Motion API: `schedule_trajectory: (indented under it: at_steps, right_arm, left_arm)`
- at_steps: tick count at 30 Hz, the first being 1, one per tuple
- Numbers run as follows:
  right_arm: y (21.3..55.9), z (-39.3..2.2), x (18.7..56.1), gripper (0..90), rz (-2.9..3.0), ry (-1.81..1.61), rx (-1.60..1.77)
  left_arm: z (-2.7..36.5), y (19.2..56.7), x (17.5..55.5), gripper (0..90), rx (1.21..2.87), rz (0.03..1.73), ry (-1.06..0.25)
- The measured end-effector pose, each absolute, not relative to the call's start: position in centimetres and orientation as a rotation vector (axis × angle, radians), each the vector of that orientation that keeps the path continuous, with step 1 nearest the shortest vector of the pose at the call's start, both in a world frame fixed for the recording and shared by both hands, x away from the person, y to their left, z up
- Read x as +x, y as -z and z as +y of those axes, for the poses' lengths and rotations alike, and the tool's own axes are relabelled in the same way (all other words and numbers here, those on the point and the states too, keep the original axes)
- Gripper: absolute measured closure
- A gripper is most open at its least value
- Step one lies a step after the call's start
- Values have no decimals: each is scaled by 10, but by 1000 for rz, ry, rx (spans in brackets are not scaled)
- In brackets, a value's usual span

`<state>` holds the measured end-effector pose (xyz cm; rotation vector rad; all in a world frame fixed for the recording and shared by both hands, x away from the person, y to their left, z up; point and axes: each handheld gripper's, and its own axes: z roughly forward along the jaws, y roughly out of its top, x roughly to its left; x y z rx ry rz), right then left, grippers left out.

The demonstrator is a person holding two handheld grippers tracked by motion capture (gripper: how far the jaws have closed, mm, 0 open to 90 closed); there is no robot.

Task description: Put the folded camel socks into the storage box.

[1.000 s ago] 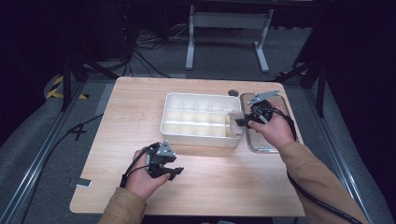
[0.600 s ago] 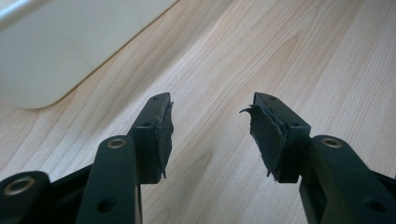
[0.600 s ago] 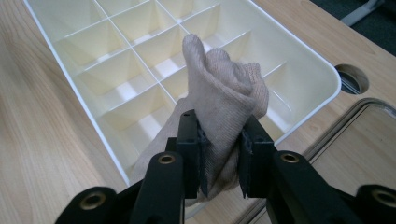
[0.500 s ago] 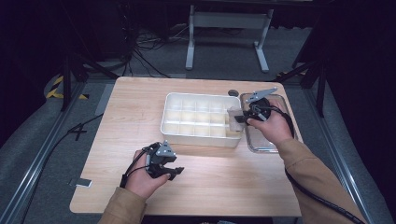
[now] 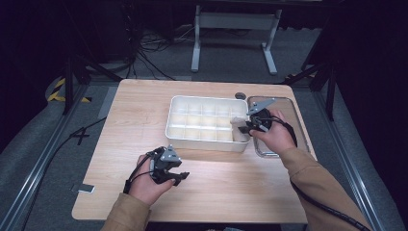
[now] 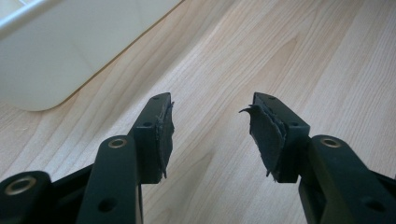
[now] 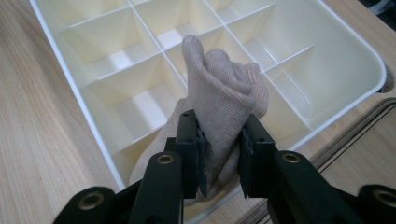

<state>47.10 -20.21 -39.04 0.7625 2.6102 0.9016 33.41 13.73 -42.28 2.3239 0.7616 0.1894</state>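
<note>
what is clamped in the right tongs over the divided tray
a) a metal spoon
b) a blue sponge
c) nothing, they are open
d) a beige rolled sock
d: in the right gripper view the right tongs pinch a beige rolled sock between their pads, above the white divided tray.
</note>
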Motion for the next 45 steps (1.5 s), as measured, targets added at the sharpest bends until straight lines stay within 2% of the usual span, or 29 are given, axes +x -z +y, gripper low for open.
schedule_trajectory:
  at_steps: [45]
  right_arm:
    - [409, -180, 469, 711, 2731, -609, 753]
  left_arm:
    - [136, 425, 334, 491, 2338, 767, -165]
